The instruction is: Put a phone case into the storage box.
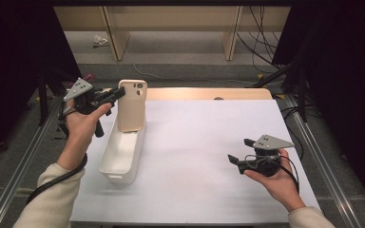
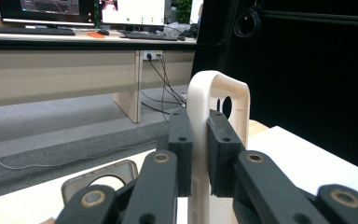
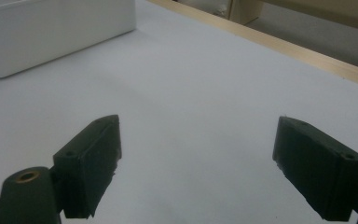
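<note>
phone case [image 1: 133,105] | cream, camera cutout at top | upright, lower end inside white bin [image 1: 122,156] | clamped at its edge

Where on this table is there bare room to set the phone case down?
The white mat is bare between the white bin and the right gripper, and beyond toward the wooden edge. It is crowded where the left gripper holds the phone case over the bin.

I see a matt, smooth cream phone case [image 1: 132,105], rubbery-looking, a glossy white plastic bin [image 1: 122,154], matt black plastic jaws, and a pale wood-edged counter [image 1: 209,93] under matt white sheet.
</note>
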A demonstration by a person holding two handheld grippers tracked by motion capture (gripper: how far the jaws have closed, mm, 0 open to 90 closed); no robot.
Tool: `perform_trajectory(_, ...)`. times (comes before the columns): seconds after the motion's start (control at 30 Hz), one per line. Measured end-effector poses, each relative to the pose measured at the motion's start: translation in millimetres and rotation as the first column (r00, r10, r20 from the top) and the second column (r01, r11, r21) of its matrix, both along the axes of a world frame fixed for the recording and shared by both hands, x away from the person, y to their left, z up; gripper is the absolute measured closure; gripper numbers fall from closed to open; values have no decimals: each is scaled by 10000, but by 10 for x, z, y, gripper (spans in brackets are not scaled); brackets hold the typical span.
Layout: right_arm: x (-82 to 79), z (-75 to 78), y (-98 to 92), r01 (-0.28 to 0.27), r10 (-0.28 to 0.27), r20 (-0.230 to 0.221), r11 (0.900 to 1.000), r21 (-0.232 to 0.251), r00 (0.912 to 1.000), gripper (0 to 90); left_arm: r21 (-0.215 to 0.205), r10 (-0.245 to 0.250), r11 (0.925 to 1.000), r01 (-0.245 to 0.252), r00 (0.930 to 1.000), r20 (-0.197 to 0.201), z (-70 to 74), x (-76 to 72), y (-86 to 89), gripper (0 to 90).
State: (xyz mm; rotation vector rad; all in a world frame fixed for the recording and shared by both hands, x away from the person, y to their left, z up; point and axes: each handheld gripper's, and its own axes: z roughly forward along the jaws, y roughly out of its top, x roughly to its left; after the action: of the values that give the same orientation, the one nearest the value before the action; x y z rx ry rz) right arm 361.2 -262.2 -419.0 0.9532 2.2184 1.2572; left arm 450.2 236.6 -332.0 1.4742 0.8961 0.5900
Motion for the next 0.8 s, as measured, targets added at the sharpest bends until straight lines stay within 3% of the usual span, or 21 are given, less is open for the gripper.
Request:
perform_trajectory(0.37,-6,-2,-16,28,-28,-34,9999,99,10000,162,108,182,9998,-180,9997,-142,-62,139,86,815)
perform_trajectory(0.8,-1,-8,-18,32,-31,-63,9999,170,10000,162,145,297,9995,-291,9986,-441,-285,305,190,814)
